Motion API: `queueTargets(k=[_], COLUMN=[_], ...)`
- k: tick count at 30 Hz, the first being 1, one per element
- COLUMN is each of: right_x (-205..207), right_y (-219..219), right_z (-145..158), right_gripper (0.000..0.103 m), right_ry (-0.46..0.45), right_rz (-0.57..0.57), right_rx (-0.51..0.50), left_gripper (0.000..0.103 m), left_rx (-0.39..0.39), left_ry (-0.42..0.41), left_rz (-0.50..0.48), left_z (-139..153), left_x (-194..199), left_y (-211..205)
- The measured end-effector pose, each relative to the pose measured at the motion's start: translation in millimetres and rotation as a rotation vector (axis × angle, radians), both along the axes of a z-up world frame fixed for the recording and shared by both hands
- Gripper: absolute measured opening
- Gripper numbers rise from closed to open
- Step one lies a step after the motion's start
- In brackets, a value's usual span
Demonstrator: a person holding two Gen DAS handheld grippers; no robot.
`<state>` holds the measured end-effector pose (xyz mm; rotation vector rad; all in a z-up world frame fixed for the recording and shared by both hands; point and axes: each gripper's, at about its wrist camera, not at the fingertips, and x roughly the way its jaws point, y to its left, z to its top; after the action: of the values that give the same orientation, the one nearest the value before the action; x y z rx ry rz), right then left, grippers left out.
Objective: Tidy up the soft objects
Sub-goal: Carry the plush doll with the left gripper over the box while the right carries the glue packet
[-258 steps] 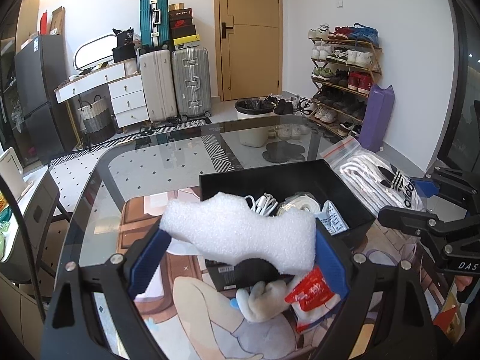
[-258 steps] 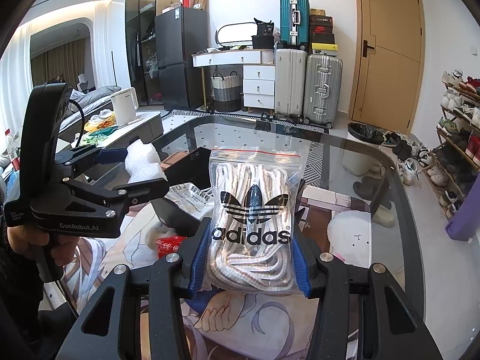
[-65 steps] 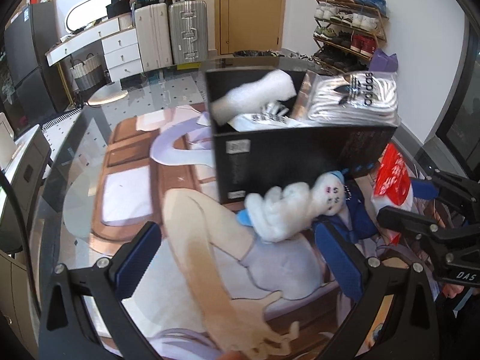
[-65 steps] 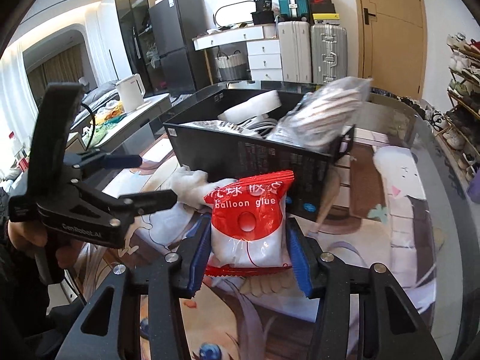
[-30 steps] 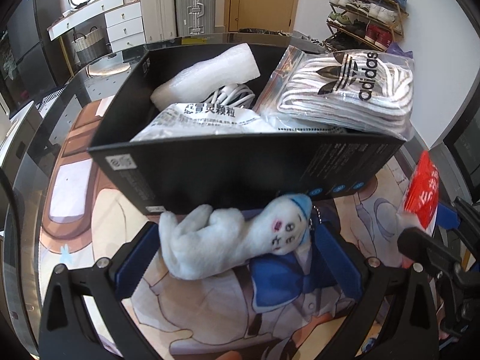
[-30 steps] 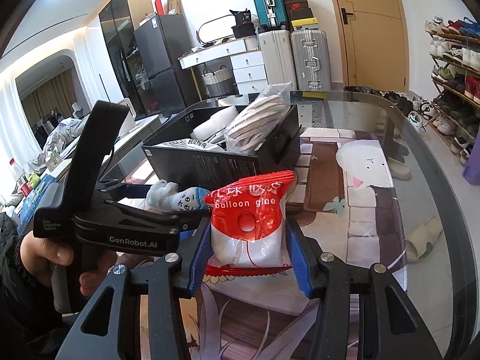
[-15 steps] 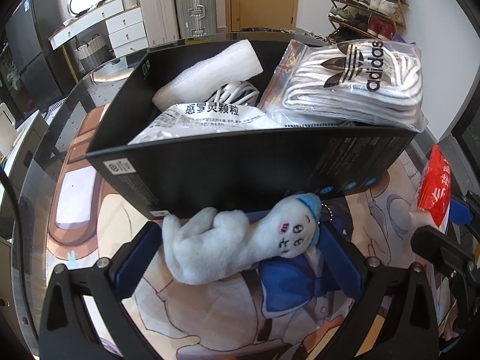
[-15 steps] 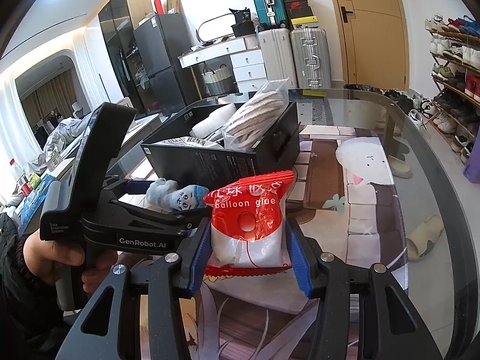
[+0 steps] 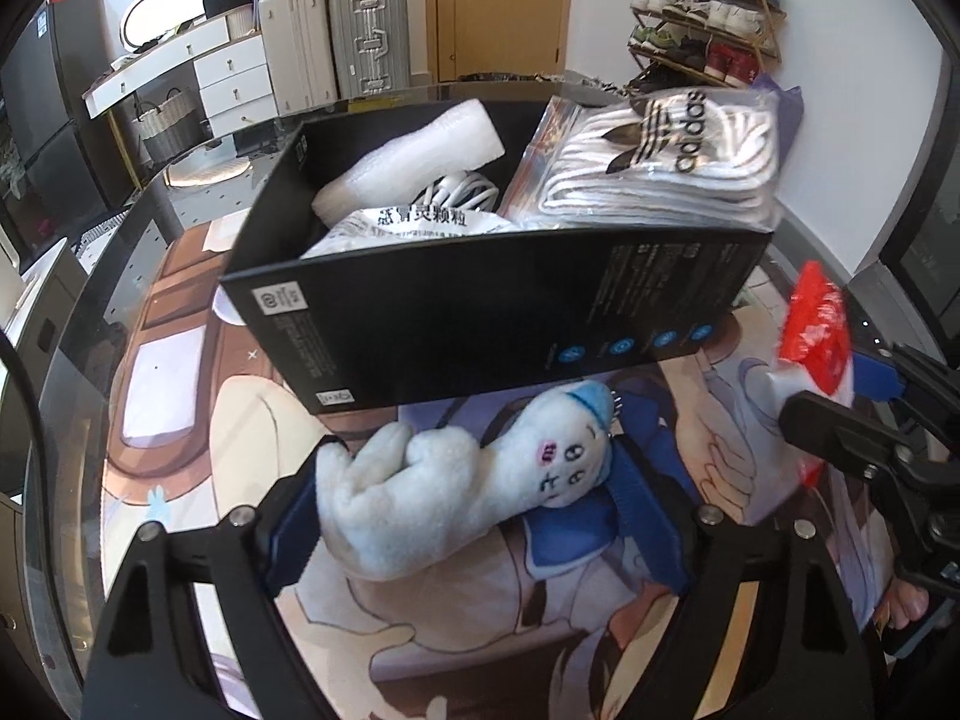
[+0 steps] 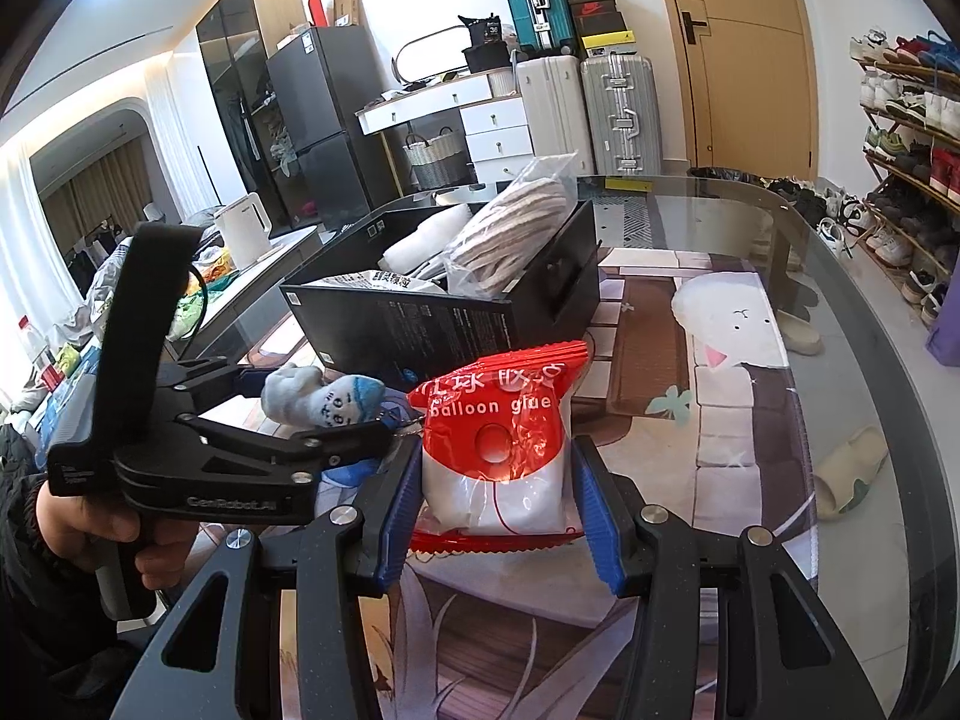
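Both tools are matte black plastic frames with silver screw heads and ribbed blue pads lining the jaws. The left gripper (image 10: 336,414) has a tall black handle and pale "GenRobot.AI" lettering along its side. The left hand (image 10: 114,534) emerges from a dark sleeve (image 10: 24,480).

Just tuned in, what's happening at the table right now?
A person is tidying soft items into the black box. The left gripper has just been closing around a small white plush toy in front of the box. The right gripper is shut on a red balloon glue packet. Already in the box: a bag of adidas laces, white foam and a printed white sachet.
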<state>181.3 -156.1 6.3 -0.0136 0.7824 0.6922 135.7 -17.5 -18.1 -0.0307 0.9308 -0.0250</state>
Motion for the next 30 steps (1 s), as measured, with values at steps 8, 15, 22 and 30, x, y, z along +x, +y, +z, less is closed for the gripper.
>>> queueTargets(k=[8, 15, 22, 30], right_x=[-5, -14, -22, -19], right_y=[5, 7, 11, 17], right_z=[6, 18, 39, 74], right_gripper=[0.049, 0.049, 0.049, 0.049], right_ry=[-0.021, -0.057, -0.113, -0.191], right_rz=[0.012, 0.029, 0.049, 0.052], right_rx=[-0.003, 0.006, -0.002, -0.014], left_gripper=[0.087, 0.087, 0.087, 0.087], left_rx=[-0.017, -0.024, -0.03, -0.022], left_ry=[-0.056, -0.109, -0.16, -0.209], left_rz=[-0.023, -0.013, -0.01, -0.009], left_z=[20, 41, 60, 79], left_x=[-20, -28, -31, -26], left_y=[13, 31, 42, 46])
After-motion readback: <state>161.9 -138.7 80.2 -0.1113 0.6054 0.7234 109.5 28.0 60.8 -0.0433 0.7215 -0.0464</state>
